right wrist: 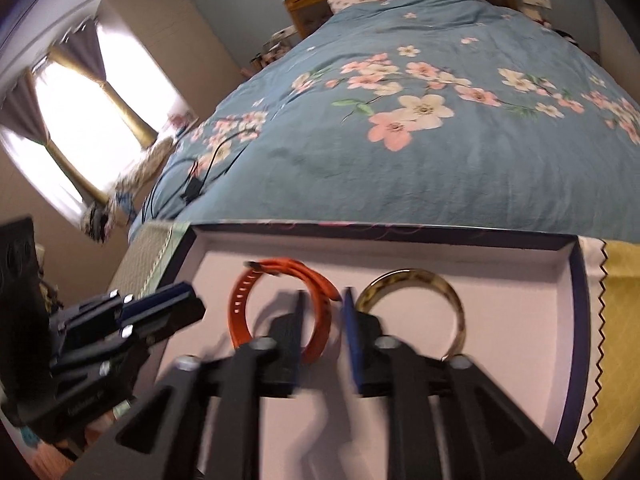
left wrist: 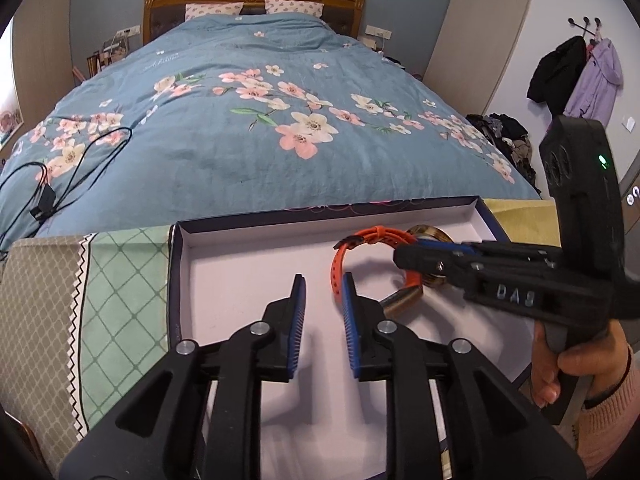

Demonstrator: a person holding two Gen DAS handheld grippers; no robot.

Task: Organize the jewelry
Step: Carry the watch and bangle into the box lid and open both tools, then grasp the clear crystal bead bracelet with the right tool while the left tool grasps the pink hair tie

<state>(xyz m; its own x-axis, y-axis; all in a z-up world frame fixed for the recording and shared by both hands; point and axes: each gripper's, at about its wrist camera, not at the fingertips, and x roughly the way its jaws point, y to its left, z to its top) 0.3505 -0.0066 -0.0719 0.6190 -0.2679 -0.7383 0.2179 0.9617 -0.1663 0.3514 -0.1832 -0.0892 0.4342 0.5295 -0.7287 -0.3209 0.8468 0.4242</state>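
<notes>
A: Broadly, what is shown, from the largest element down?

B: A bed (left wrist: pixel 260 128) under a floral blue quilt is seen behind; at its foot a patterned cloth (left wrist: pixel 120 280) is spread, and on it a shallow open box (left wrist: pixel 248 236) with dark walls and a pale floor is set, presumably so that the jewelry is kept together in one place.

A: Where are the task's things placed?

B: Both lie inside the box, side by side toward its right half: an orange strap bracelet (right wrist: pixel 240 312) and, just beside it, a tortoiseshell bangle (right wrist: pixel 440 284). They appear close, perhaps touching; contact cannot be confirmed.

A: How are the claws held?

B: The left claw (left wrist: pixel 323 292) is angled down over the bare left floor of the box, its jaws parted with nothing between them. The right claw (right wrist: pixel 322 304) is held with jaws slightly apart, straddling the point where the two rings meet; no pinch is visible, though the view is blurred. Separation of the two pieces is judged the likely purpose.
</notes>
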